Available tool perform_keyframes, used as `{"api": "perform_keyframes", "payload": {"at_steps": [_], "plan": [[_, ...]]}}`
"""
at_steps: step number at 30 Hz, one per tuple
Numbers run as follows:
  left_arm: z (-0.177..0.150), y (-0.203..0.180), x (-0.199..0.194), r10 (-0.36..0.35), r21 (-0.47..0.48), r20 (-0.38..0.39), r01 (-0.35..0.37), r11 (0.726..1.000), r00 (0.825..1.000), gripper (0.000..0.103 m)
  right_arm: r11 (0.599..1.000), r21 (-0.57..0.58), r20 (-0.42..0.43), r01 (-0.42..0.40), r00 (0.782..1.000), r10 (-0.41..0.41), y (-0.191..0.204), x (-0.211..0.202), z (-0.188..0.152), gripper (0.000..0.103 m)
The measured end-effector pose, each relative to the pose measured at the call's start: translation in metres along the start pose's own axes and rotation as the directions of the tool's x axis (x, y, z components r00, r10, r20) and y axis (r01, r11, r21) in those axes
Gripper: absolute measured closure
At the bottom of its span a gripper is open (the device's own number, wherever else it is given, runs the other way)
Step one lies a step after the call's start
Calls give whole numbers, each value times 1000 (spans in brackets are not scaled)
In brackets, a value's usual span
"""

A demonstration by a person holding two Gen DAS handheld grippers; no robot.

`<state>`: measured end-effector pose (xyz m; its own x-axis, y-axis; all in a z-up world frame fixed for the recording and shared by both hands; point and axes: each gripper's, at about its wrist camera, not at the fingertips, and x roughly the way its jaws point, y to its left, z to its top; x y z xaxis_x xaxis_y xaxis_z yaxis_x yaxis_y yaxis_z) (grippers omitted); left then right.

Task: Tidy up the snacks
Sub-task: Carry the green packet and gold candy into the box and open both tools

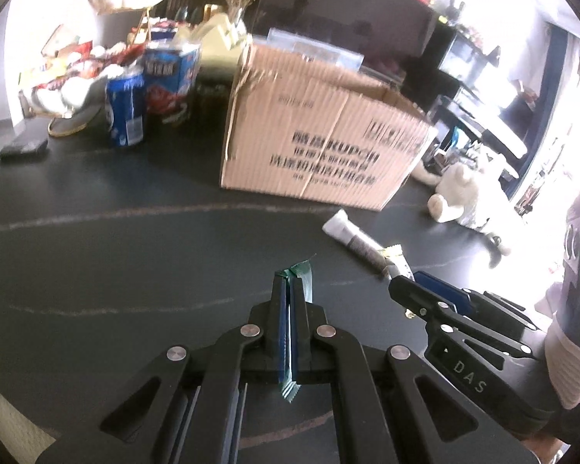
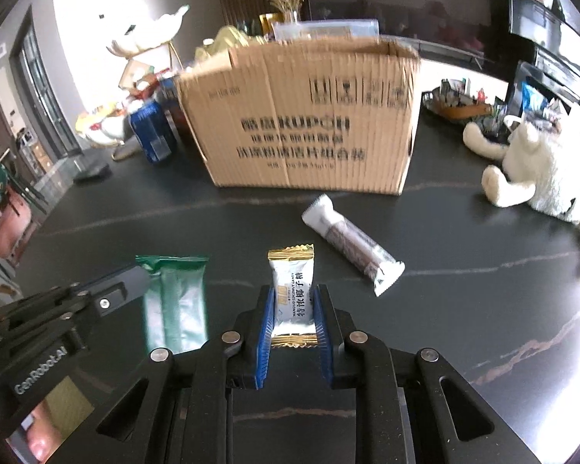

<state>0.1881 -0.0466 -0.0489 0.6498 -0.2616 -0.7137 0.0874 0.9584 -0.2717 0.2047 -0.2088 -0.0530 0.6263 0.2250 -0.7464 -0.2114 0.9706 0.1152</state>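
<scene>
My left gripper is shut on a flat green snack packet, held edge-on above the dark table; the same green snack packet hangs beside the left gripper in the right wrist view. My right gripper is shut on a white and gold candy packet, lifted off the table. In the left wrist view the right gripper holds that candy packet at the right. A white and brown snack bar lies on the table before the open cardboard box.
Behind the cardboard box stand a blue can, blue snack bags and a white dish piled with snacks. A white plush toy lies at the right. A small dark flat object rests at the far left.
</scene>
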Motion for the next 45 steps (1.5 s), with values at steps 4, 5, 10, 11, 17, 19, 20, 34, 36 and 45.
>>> {"api": "perform_keyframes", "payload": {"at_steps": [4,5,10,11,17,19,20,34,36,45], "plan": [[13,-2,-10,-18,23,38,17,1000,999,100,1000,4,40,-8,999,8,5,-12,10,81],[16,-3,-13,-21,30,48,19,999,999,100,1000,5,50,-8,999,8,6,-14,13,81],[33,-6,-27,-41,66,98,35,997,994,100,1000,10,85,-19,996,18,12,-23,28,81],[35,-6,-28,-46,66,102,40,997,994,100,1000,11,91,-20,996,19,12,-25,30,81],[58,-9,-39,-69,87,139,58,995,988,100,999,18,135,-26,991,23,16,-36,50,81],[66,-11,-43,-76,96,150,62,993,986,100,999,17,148,-27,989,24,17,-38,57,81],[69,-12,-44,-76,101,158,61,993,985,100,1000,16,153,-26,988,23,18,-39,60,81],[130,-23,-50,-77,137,233,46,990,969,100,999,18,212,-33,977,29,13,-48,120,81],[138,-25,-49,-76,139,235,44,989,969,100,999,17,216,-32,976,27,12,-48,128,81],[178,-33,-34,-68,159,239,30,987,969,100,1000,10,228,-4,974,1,1,-42,166,81]]}}
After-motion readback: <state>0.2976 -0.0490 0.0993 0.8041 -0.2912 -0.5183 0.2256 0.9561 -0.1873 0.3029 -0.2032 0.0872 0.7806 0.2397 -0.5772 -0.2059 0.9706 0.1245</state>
